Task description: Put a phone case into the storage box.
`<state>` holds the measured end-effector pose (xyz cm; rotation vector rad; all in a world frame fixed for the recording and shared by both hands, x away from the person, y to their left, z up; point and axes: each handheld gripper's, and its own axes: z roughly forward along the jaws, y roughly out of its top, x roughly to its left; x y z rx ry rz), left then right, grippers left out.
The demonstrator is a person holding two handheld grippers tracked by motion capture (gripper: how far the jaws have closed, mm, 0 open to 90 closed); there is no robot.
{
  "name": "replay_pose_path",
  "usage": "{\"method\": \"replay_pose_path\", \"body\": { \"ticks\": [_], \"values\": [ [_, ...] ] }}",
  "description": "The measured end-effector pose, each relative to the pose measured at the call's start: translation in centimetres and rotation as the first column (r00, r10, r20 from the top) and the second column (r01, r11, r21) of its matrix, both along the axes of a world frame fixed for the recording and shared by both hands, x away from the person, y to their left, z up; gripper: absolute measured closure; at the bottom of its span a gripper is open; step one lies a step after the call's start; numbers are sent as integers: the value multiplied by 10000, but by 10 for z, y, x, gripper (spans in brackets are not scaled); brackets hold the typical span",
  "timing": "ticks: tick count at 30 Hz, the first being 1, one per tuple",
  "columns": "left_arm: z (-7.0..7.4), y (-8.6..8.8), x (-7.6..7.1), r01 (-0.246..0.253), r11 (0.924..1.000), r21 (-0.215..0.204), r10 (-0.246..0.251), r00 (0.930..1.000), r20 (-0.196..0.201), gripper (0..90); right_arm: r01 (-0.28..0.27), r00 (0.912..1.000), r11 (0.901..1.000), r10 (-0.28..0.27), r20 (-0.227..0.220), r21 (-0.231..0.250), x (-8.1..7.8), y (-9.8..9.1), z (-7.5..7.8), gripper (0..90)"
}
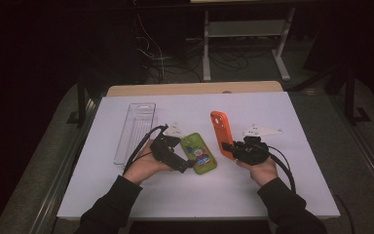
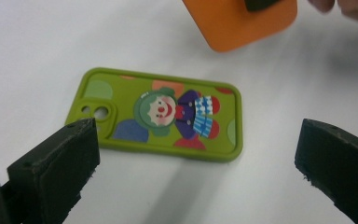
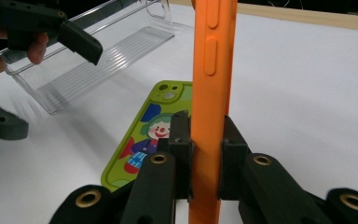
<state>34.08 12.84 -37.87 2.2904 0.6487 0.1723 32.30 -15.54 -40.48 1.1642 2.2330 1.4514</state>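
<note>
R hand-held gripper (image 3: 206, 163) view shows side buttons on orange case (image 3: 213, 70), clamped on edge, long axis upright; high view shows it just R of green case (image 1: 200, 152). L hand-held gripper (image 2: 196, 158), jaws wide, over green case lying flat on desk (image 1: 282, 161), camera end L in its view.

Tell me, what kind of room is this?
Probably a lab or workshop set up for recording handling tasks. A white-covered table stands in a dark room, loose cables lie on the floor behind, and a person works with handheld grippers on an orange phone case and a green clown-printed phone case.
</note>
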Motion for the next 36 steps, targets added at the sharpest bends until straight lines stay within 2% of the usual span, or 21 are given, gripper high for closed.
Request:
{"method": "replay_pose_path", "body": {
  "ticks": [2, 3, 4, 5, 6, 7, 8, 11, 12, 14, 18, 20, 24, 27, 29, 31, 36],
  "values": [
    [2, 1, 3, -263, 9987, -428, 261, 9996, -61, 0, -16, 10000, 10000, 16, 25, 27, -2, 2, 1, 780],
    [2, 1, 3, -263, 9987, -428, 261, 9996, -61, 0, -16, 10000, 10000, 16, 25, 27, -2, 2, 1, 780],
    [3, 1, 5, -479, 9946, -918, 465, 9988, -181, 0, -52, 9999, 10000, 52, 91, 84, -3, 4, 1, 779],
    [3, 1, 5, -479, 9946, -918, 465, 9988, -181, 0, -52, 9999, 10000, 52, 91, 84, -3, 4, 1, 779],
    [6, 2, 8, -569, 9907, -1237, 542, 9982, -254, 0, -19, 9999, 9999, 16, 156, 169, -3, 5, 2, 780],
    [6, 2, 8, -569, 9907, -1237, 542, 9982, -254, 0, -19, 9999, 9999, 16, 156, 169, -3, 5, 2, 780],
    [7, 1, 9, -673, 9862, -1510, 627, 9974, -349, 0, -32, 9998, 9997, 27, 186, 249, -4, 7, 3, 780],
    [12, -1, 12, -681, 9835, -1674, 653, 9976, -224, 0, -60, 9998, 9995, 54, 207, 307, -5, 9, 4, 780],
    [17, -2, 14, -728, 9790, -1906, 680, 9972, -316, 0, -120, 9998, 9993, 114, 172, 361, -6, 11, 4, 780],
    [19, -3, 16, -686, 9780, -1970, 651, 9976, -243, 0, -170, 9997, 9992, 164, 166, 352, -6, 13, 4, 780],
    [28, -8, 21, -650, 9711, -2295, 629, 9979, -168, 0, -305, 9994, 9989, 299, 180, 344, -7, 17, 5, 780],
    [31, -10, 23, -702, 9640, -2566, 664, 9975, -232, 0, -312, 9993, 9988, 303, 232, 378, -8, 20, 5, 780],
    [30, -16, 27, -755, 9569, -2804, 672, 9970, -390, 0, -349, 9988, 9983, 333, 355, 457, -9, 24, 7, 780],
    [29, -19, 29, -747, 9567, -2814, 650, 9969, -436, 0, -383, 9979, 9984, 361, 538, 410, -10, 28, 8, 780],
    [28, -22, 30, -764, 9521, -2961, 648, 9967, -489, 0, -367, 9985, 9980, 345, 425, 519, -11, 30, 9, 780],
    [27, -27, 31, -768, 9438, -3214, 614, 9964, -579, 0, -472, 9978, 9975, 446, 490, 527, -12, 33, 10, 780],
    [25, -29, 31, -663, 9438, -3238, 541, 9974, -467, 0, -560, 9971, 9970, 530, 539, 541, -14, 36, 10, 780]
  ]
}}
